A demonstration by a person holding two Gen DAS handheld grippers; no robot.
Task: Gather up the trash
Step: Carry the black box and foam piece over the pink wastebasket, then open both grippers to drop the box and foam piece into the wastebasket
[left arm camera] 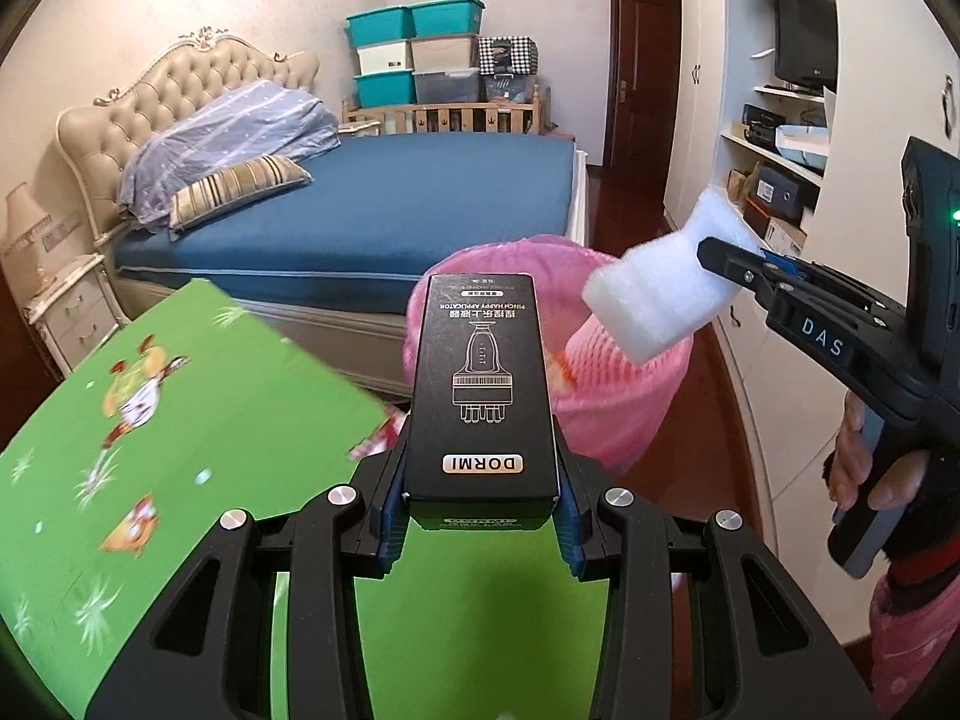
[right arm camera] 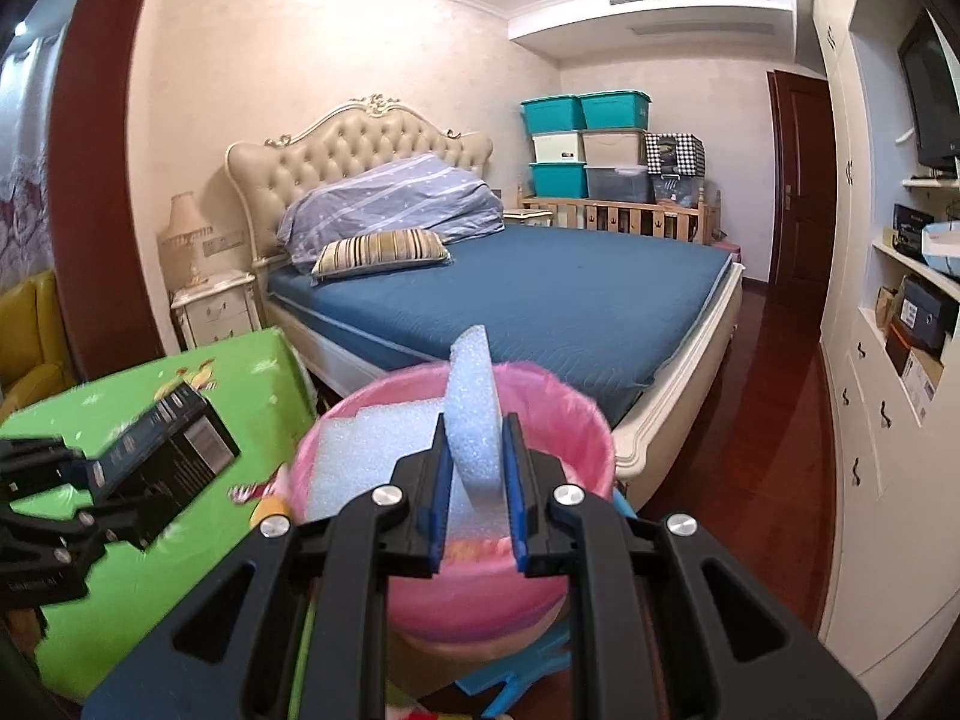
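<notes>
My left gripper (left arm camera: 480, 480) is shut on a black DORMI box (left arm camera: 480, 384) and holds it above the green table, just short of the pink-lined trash bin (left arm camera: 624, 414). It also shows in the right wrist view (right arm camera: 162, 462). My right gripper (right arm camera: 477, 450) is shut on a white foam piece (right arm camera: 474, 414) and holds it over the bin (right arm camera: 576, 438). In the left wrist view the foam (left arm camera: 654, 288) hangs over the bin's right side. Another foam sheet (right arm camera: 366, 456) and an orange foam net (left arm camera: 600, 366) lie inside the bin.
A green cartoon-print table (left arm camera: 180, 420) lies at the left with a small wrapper (left arm camera: 372, 444) near its edge. A blue bed (right arm camera: 540, 300) stands behind the bin. White shelves and cupboards (right arm camera: 870, 420) line the right wall. Red wooden floor (right arm camera: 750, 420) runs between them.
</notes>
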